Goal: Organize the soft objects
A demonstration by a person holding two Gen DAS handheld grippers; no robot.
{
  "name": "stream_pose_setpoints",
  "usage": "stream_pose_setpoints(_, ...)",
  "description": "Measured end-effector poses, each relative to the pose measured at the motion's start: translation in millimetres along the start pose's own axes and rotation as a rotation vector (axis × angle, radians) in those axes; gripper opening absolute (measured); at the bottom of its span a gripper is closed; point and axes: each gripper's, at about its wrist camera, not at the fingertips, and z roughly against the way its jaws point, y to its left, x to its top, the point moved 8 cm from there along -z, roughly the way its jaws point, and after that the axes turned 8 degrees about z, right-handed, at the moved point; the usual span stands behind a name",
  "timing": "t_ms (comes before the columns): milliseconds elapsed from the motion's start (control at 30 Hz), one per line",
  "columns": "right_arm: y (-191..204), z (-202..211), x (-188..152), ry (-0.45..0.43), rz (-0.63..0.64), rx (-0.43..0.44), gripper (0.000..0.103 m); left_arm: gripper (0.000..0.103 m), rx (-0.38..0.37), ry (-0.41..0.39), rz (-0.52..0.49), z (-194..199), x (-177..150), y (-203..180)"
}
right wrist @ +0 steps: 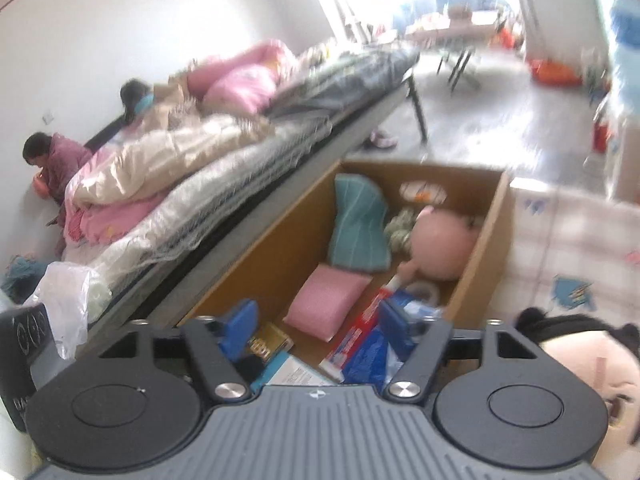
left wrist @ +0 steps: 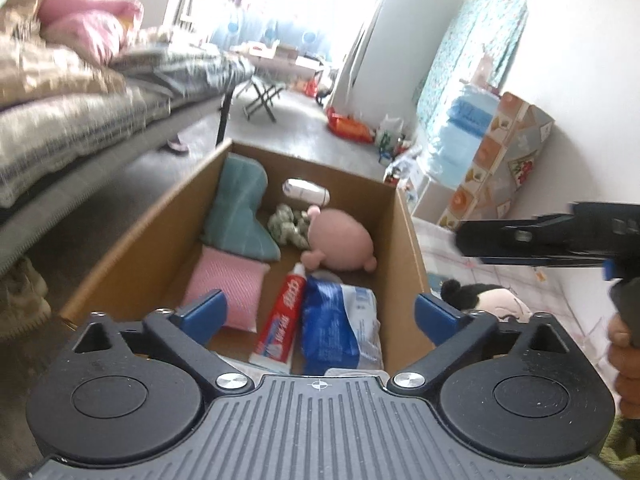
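The left gripper (left wrist: 320, 312) is seen spread wide with nothing between its blue pads (left wrist: 204, 314), poised over the near end of a cardboard box (left wrist: 132, 236). The right gripper (right wrist: 316, 330) is likewise parted and empty, its pads (right wrist: 240, 328) held over the same end of the box; from the left camera it is also seen at three o'clock.

Inside the box, a pink cushion (left wrist: 230, 286) is found at eleven o'clock from the left gripper, a teal pillow (left wrist: 240, 216) beyond it, and a pink plush toy (left wrist: 340, 242) at twelve o'clock beside a small crumpled greenish thing (left wrist: 288, 226), possibly a second toy, though blur prevents certainty. A toothpaste tube (left wrist: 280, 320) and a blue plastic pack (left wrist: 336, 320) lie nearest.

Outside the box, at two o'clock, a doll head with black hair (right wrist: 576, 356) is left on the patterned mat (right wrist: 572, 240), and is judged the piece yet to be sorted.

It is expected to be light, squashy and springy. A deep pinch across the stuffed bulk is advised, since hair or thin fabric alone is likely to slip.
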Motion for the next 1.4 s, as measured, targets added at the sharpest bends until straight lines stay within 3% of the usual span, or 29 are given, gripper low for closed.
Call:
stream_pose_setpoints(67, 1, 21, -4, -0.05, 0.013, -0.042, 0.083, 0.103, 0.001, -0.018, -0.028, 9, 1, -4)
stream_pose_setpoints(133, 0, 40, -10, -0.096, 0.02, -0.092, 0.102, 0.103, 0.007, -0.029, -0.054, 18, 2, -7)
stream_pose_setpoints(400, 2, 94, -53, -0.2, 0.041, -0.314, 0.103, 0.103, 0.047, -0.018, -0.147, 42, -5, -15)
stream_pose_setpoints(633, 7, 104, -95, -0.167, 0.105, -0.573, 0.103, 0.103, 0.078, -0.019, -0.174, 55, -10, -16)
stream_pose_setpoints(833, 10, 108, -117, -0.116, 0.097, -0.645, 0.103, 0.103, 0.085, -0.002, -0.23, 57, -20, -30)
stream_pose_setpoints(1067, 16, 134, -124, -0.206, 0.048, -0.731, 0.103, 0.103, 0.049, -0.036, -0.271, 57, -27, -46)
stream_pose_setpoints(1300, 11, 140, -133, -0.179, -0.05, -0.731, 0.103, 0.103, 0.026, -0.033, -0.3, 56, -34, -59)
stream_pose_setpoints(1400, 7, 145, -137, -0.181, -0.108, -0.746, 0.103, 0.103, 0.027, 0.005, -0.307, 53, -38, -61)
